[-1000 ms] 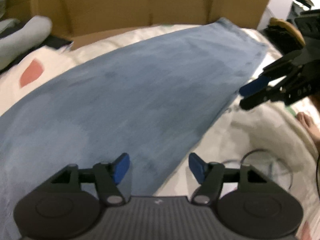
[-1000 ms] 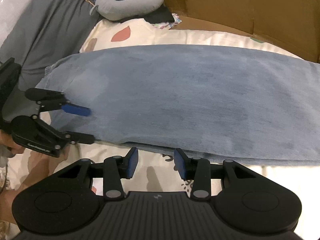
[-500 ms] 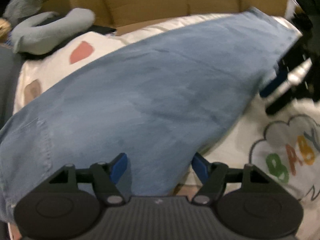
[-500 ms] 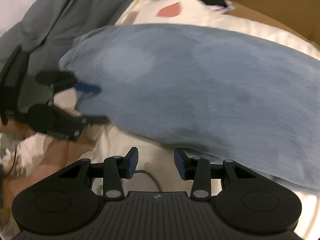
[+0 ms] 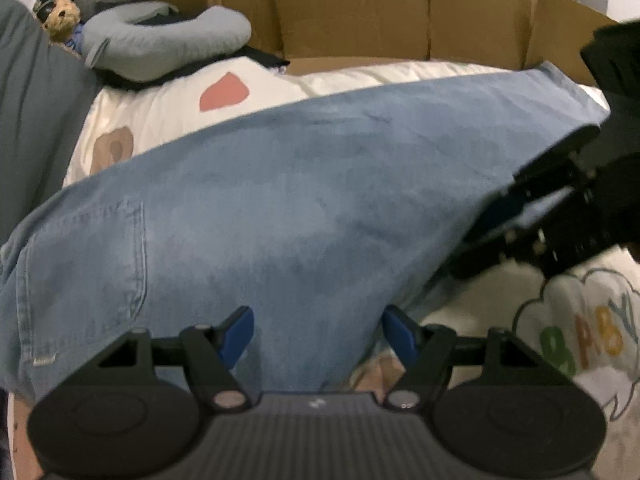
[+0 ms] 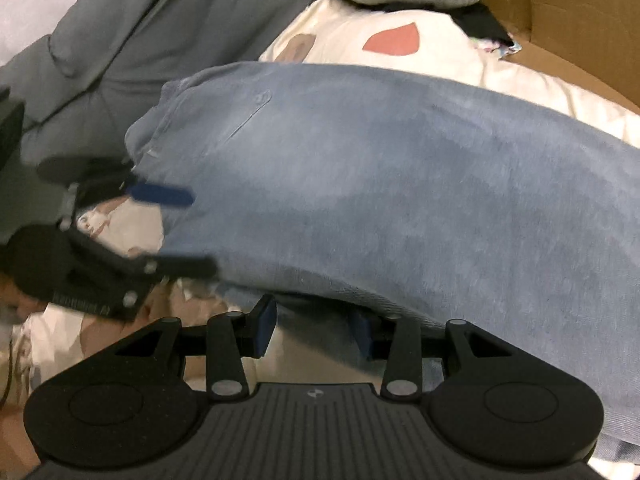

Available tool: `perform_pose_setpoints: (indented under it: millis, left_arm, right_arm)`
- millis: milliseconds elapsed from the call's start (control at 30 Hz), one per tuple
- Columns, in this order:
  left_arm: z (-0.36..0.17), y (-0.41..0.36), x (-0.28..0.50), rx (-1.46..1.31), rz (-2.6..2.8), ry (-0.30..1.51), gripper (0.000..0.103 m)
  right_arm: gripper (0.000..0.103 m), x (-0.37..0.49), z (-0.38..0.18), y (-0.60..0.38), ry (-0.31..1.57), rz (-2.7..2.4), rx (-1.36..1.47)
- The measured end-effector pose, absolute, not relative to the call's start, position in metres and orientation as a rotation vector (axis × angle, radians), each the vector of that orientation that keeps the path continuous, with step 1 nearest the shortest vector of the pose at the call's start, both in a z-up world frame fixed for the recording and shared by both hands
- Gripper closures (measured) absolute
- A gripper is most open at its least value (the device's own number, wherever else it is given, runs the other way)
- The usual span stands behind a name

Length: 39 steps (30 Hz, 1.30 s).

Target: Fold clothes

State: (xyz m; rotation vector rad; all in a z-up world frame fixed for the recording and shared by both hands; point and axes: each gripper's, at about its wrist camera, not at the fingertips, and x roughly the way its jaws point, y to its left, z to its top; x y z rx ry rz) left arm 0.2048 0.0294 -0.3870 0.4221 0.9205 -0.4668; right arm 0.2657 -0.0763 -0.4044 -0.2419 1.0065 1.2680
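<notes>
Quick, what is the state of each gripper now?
Left gripper: open, the jeans lie between its jaws, not clamped.
Right gripper: open, jeans edge at its jaws, not clamped.

jeans (image 5: 320,208) | light-blue denim | spread flat lengthwise on printed blanket (image 5: 168,108)

I can't tell if my right gripper (image 5: 480,248) touches the jeans (image 5: 300,208): it's motion-blurred in the left wrist view. Jeans run off frame at the left edge there and off the right edge of the right wrist view. Left gripper (image 6: 200,232) blurred too.
</notes>
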Motion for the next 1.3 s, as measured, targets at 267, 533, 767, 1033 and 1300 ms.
perform_pose_setpoints:
  millis: [267,533,767,1033,1300]
  left_arm:
    - [-0.396,0.056,0.192,0.369,-0.358,1.003,0.028]
    - [-0.409,0.072,0.201,0.186,-0.317,1.073,0.029]
    - [-0.402,0.083,0.206,-0.123,-0.330,1.042,0.033]
    - [-0.391,0.113,0.203,-0.338,-0.306,1.005,0.048]
    - [-0.406,0.105,0.207,-0.253,-0.303,1.049,0.062]
  right_arm:
    - [0.056,0.272,-0.400,-0.071,0.984,1.240,-0.191]
    - [0.056,0.272,-0.402,-0.070,0.974,1.235,-0.181]
    - [0.056,0.273,-0.400,-0.069,0.966,1.252,-0.172]
    - [0.056,0.270,-0.407,-0.068,0.979,1.247,-0.218]
    - [0.056,0.259,-0.424,-0.066,1.013,1.244,-0.285]
